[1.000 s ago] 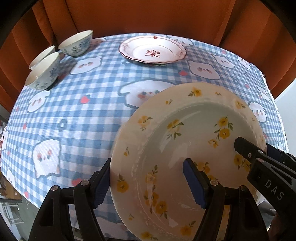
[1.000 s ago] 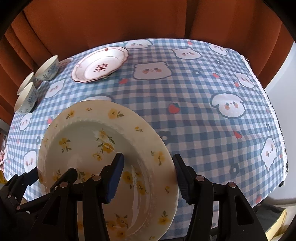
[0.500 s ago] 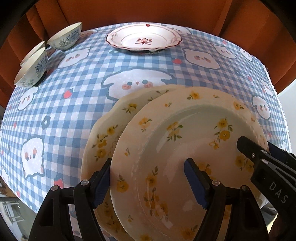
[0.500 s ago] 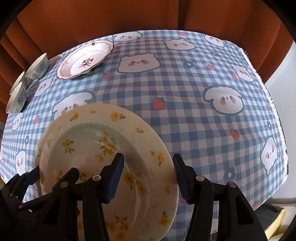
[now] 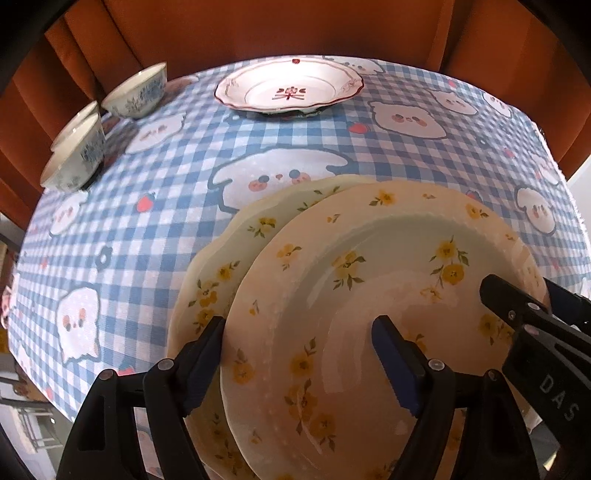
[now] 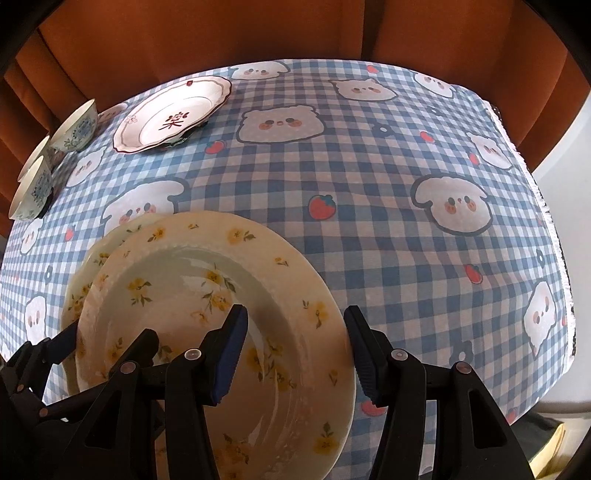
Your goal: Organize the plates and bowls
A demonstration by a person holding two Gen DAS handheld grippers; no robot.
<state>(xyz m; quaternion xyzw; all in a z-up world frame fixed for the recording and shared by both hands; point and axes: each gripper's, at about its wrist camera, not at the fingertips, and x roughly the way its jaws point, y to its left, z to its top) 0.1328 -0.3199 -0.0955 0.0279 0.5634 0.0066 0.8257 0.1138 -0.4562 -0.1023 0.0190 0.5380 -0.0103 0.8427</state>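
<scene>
Both grippers hold a cream plate with yellow flowers (image 5: 388, 280) by opposite rims. My left gripper (image 5: 299, 354) straddles its left rim; my right gripper (image 6: 295, 350) straddles its right rim (image 6: 207, 291). The held plate hangs just above a second matching flowered plate (image 5: 218, 266) that lies on the tablecloth, offset to its right; this second plate also shows in the right wrist view (image 6: 79, 295). A white plate with red trim (image 5: 288, 88) sits at the far side. Three blue-patterned bowls (image 5: 136, 92) stand at the far left, two of them nested (image 5: 74, 155).
The table has a blue checked tablecloth (image 6: 406, 240) with cartoon animals. An orange curtain (image 6: 295, 33) hangs behind it. The table's right edge (image 6: 554, 240) drops off to a pale floor.
The held plate has moved forward and down over the table. The second flowered plate came into view beneath it, and more of it shows to the left now.
</scene>
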